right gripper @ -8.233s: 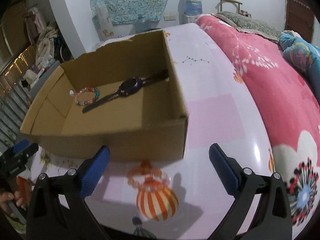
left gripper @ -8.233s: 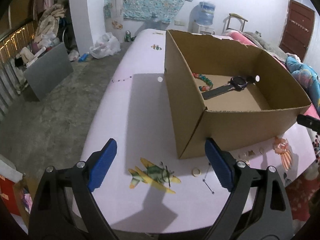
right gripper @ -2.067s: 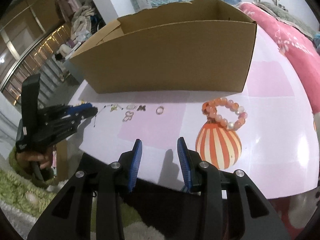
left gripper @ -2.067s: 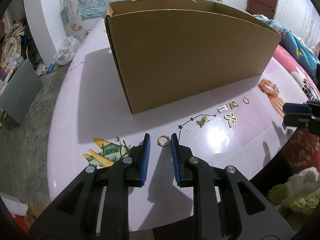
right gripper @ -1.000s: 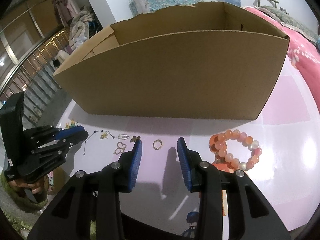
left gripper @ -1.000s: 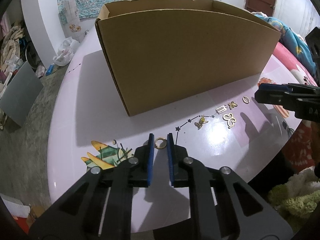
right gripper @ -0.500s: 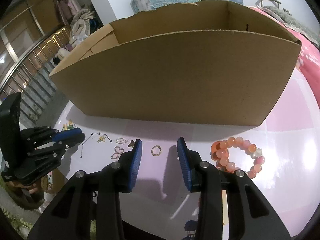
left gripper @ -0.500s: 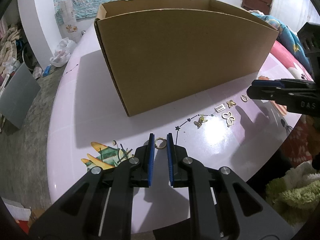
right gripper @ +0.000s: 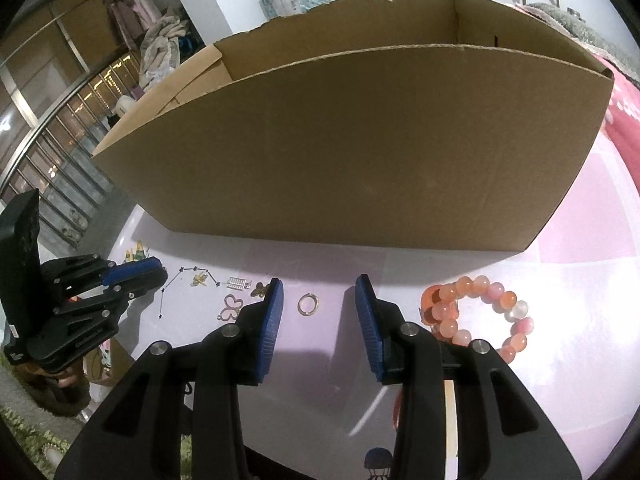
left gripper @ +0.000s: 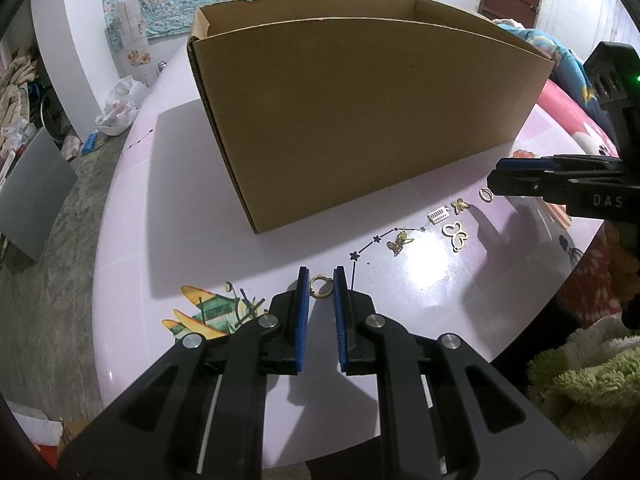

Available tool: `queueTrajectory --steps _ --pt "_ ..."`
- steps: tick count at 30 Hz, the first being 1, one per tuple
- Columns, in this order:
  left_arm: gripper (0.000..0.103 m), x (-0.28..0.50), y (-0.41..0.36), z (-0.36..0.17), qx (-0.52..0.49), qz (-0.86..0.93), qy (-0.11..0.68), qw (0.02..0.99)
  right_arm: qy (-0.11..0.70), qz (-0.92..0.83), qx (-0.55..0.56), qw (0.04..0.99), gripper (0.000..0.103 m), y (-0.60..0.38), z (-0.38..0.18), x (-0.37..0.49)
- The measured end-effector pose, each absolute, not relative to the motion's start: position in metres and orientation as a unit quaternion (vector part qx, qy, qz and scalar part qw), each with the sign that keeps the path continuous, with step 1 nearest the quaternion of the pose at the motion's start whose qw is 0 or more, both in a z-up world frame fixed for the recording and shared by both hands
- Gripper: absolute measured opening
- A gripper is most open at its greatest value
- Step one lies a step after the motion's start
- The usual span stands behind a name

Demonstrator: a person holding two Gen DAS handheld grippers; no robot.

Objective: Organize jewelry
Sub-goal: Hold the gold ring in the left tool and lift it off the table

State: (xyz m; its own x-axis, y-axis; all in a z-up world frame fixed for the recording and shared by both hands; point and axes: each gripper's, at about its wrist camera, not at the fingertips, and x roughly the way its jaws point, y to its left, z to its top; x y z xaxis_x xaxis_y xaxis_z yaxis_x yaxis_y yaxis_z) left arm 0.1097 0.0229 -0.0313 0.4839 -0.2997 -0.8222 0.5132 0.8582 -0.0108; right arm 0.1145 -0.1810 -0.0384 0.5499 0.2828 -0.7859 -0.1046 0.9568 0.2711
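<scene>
Left gripper (left gripper: 321, 280) clamped on ring (left gripper: 321, 286), ready to lift; right gripper (right gripper: 319, 294) apart, straddling second ring (right gripper: 307, 303) on desk (left gripper: 160, 240).

Plain brown cardboard box (left gripper: 360, 128) on a glossy pale pink table (left gripper: 168, 216) printed with a green-and-yellow aeroplane (left gripper: 212, 314) and a black star-dotted line (left gripper: 384, 236). At the right view's 4 o'clock, a bead bracelet (right gripper: 480, 312) in orange, peach, pink and milky white. Gold rings (left gripper: 321, 286) (right gripper: 307, 304); both grippers (left gripper: 321, 280) (right gripper: 319, 288) black with blue pads.
</scene>
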Motion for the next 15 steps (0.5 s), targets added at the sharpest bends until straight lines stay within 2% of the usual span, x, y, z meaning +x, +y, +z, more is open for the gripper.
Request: queueTrajectory --steps 15 --pt "0.011 0.1167 0.024 -0.0301 0.124 -0.256 0.463 0.839 0.475 0.118 0.087 0.867 0.037 -0.1772 -0.0407 0.1179"
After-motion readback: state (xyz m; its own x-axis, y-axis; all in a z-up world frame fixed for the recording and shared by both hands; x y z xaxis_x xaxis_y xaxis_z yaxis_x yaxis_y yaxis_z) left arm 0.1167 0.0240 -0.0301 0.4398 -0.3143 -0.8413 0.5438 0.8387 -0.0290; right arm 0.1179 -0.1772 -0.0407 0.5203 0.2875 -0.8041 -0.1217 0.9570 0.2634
